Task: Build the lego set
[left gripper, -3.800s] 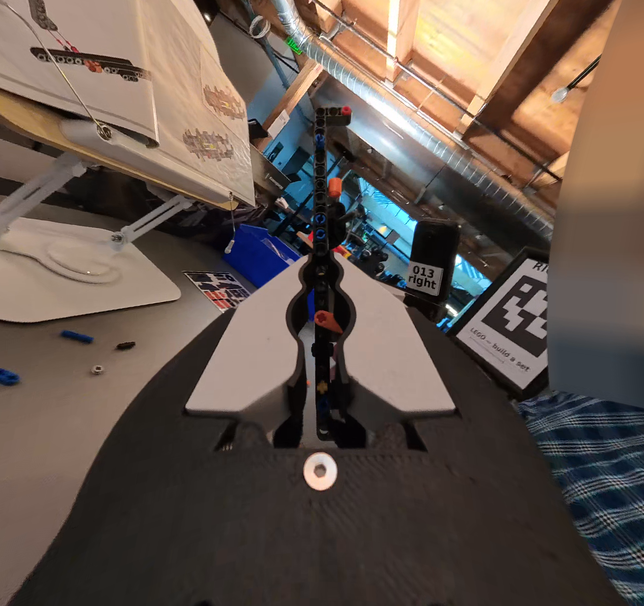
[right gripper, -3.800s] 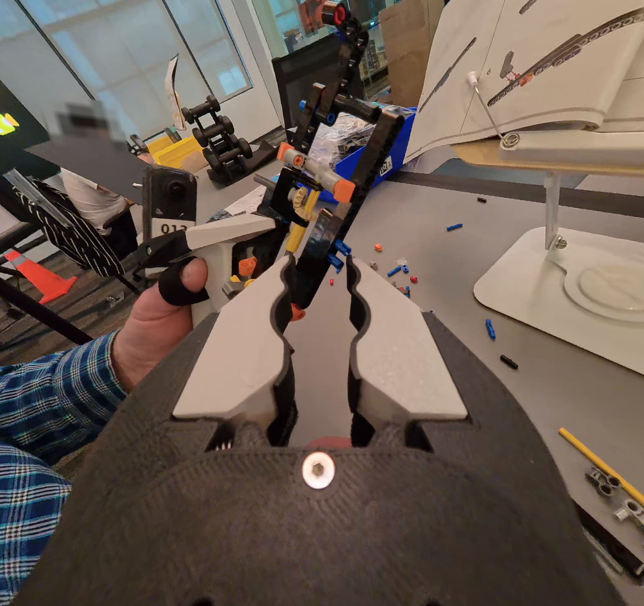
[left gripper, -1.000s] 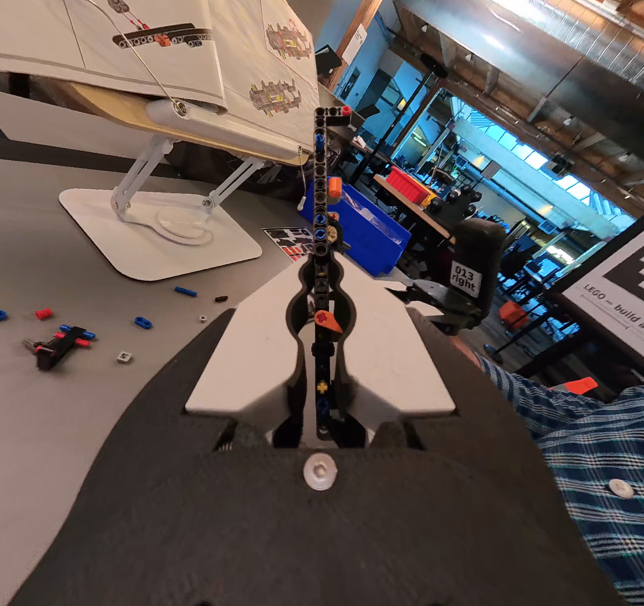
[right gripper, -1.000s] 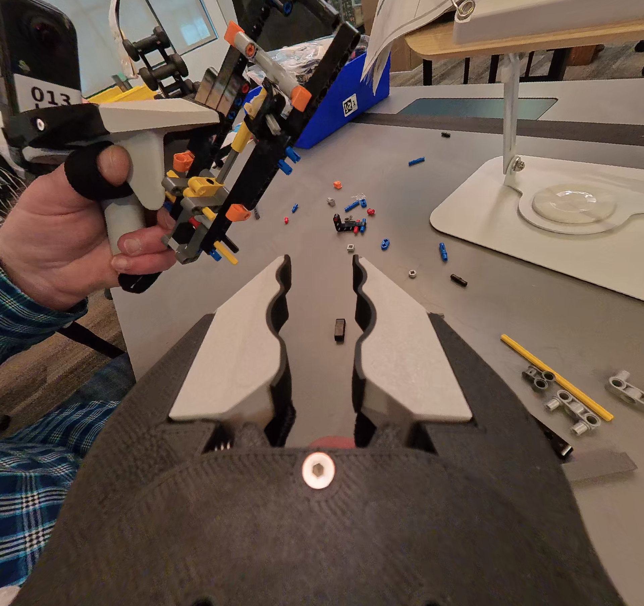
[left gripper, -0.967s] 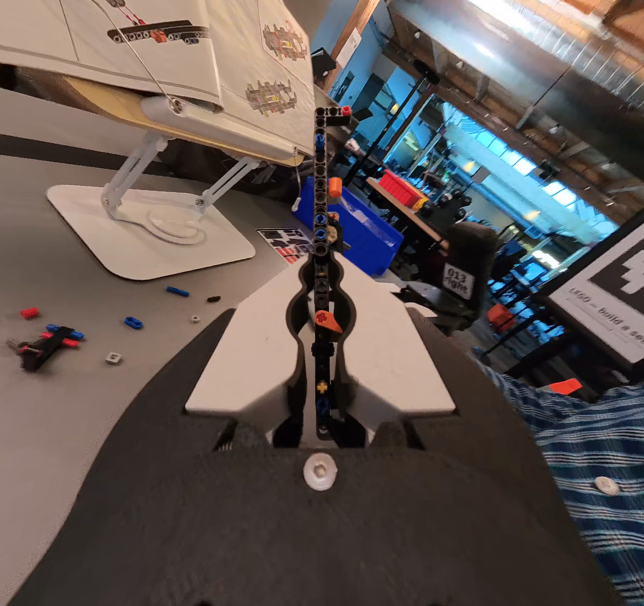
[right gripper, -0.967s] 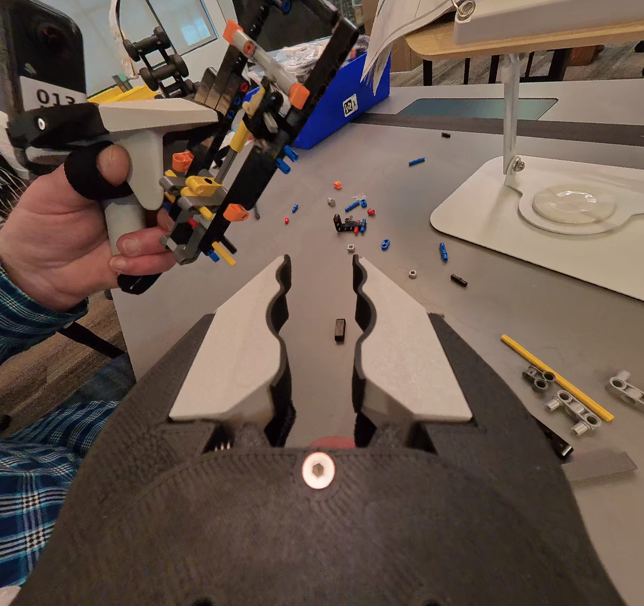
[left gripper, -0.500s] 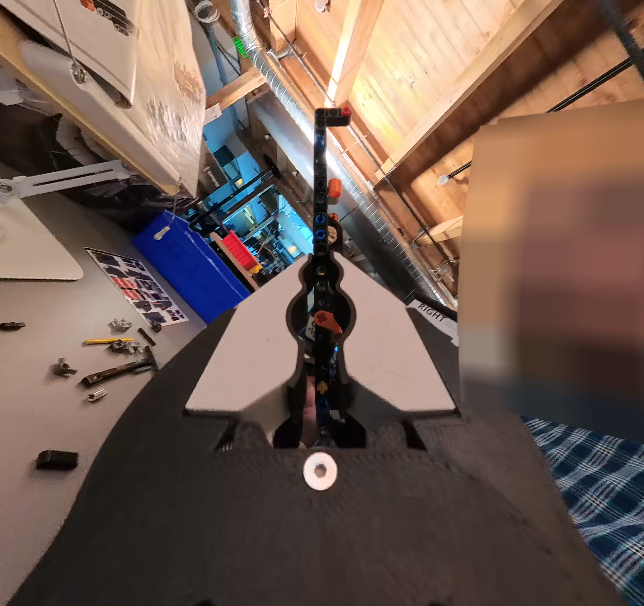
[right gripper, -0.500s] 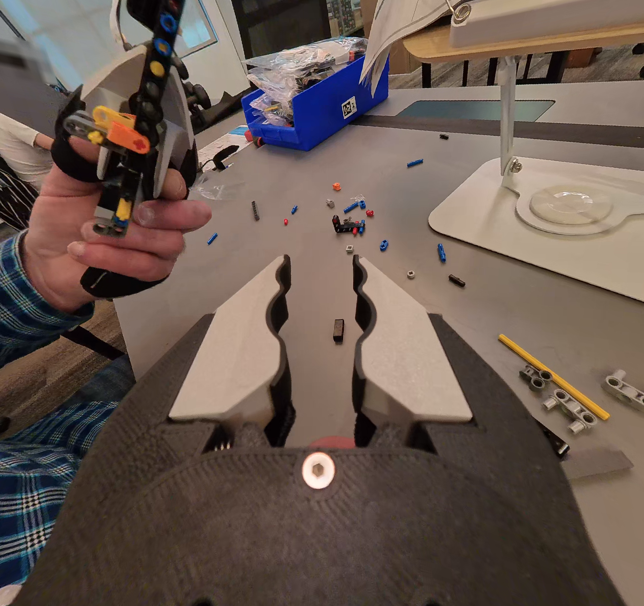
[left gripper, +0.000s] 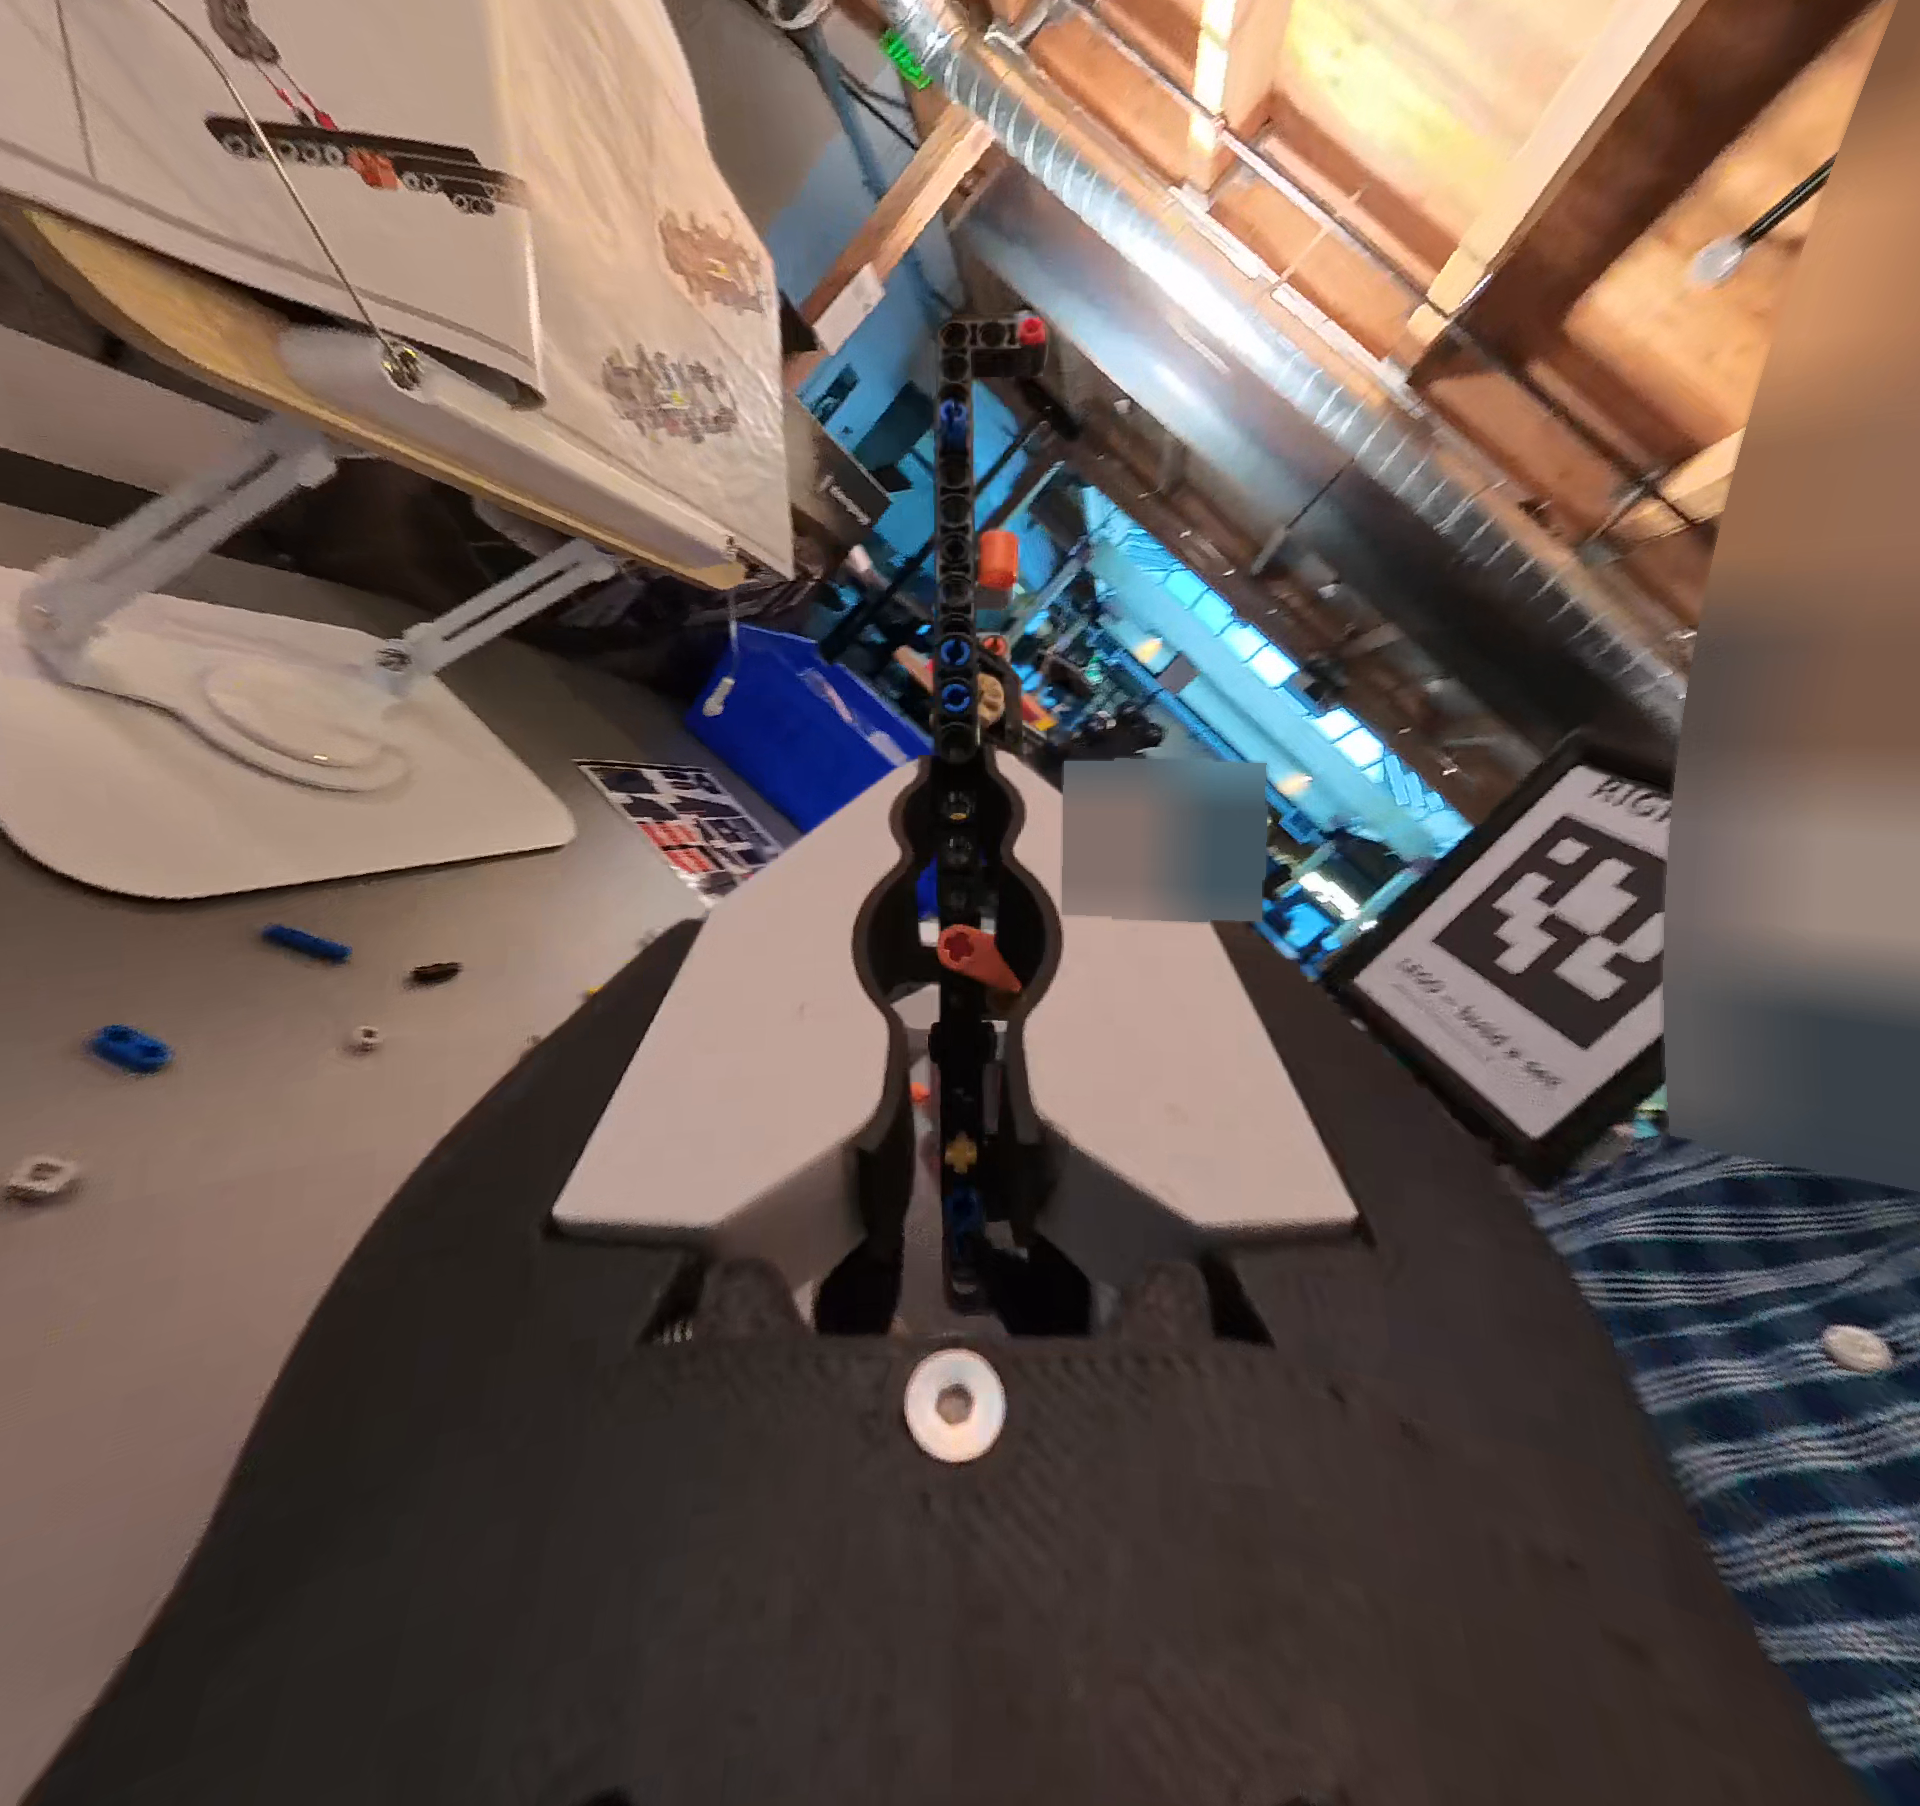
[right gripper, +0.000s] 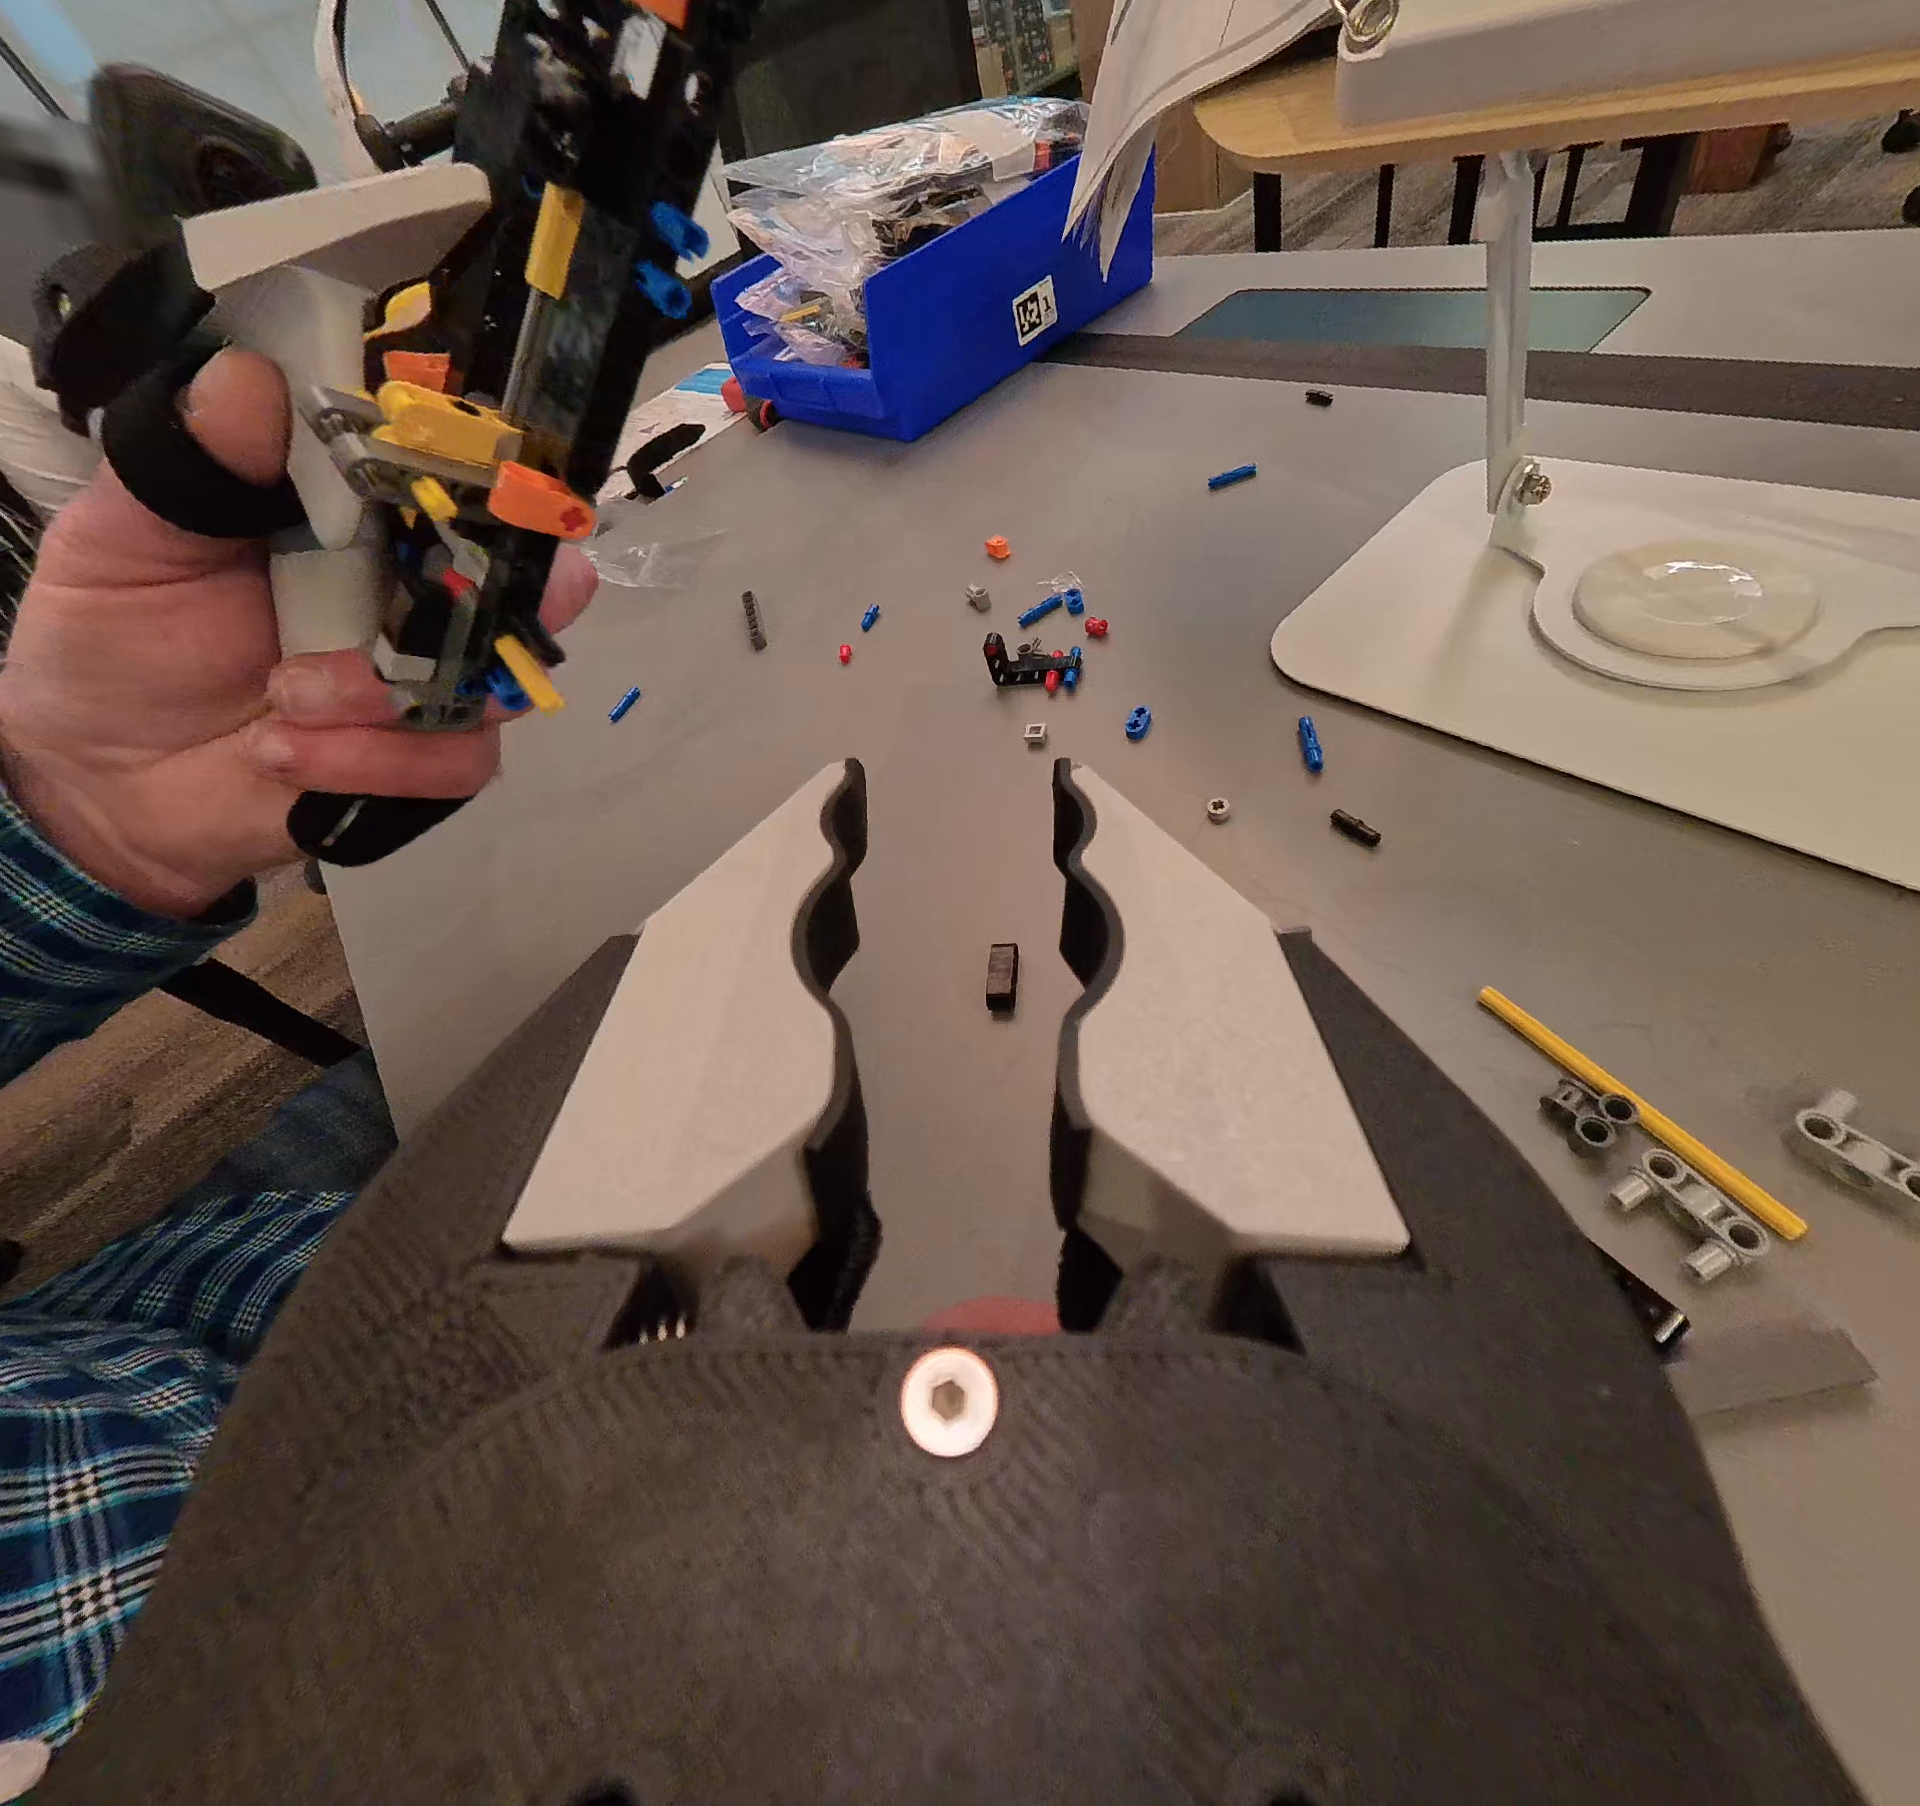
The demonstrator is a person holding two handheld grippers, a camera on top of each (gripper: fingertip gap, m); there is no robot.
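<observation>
Your left gripper (left gripper: 961,790) pinches the black Technic assembly (left gripper: 956,613) upright above the tabletop (right gripper: 1039,468), presumably to expose its pin holes, while your right gripper (right gripper: 956,780) hovers spread and empty over a small black piece (right gripper: 1002,976), likely next.

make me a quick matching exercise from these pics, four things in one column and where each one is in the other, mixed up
Things:
1. lego model
2. small black piece
3. yellow rod
4. bag of parts

Places:
A. in the blue bin
B. on the table between the open right gripper fingers
C. clamped in the left gripper
D. on the table beside grey connectors

Pairs: 1-C, 2-B, 3-D, 4-A
</observation>
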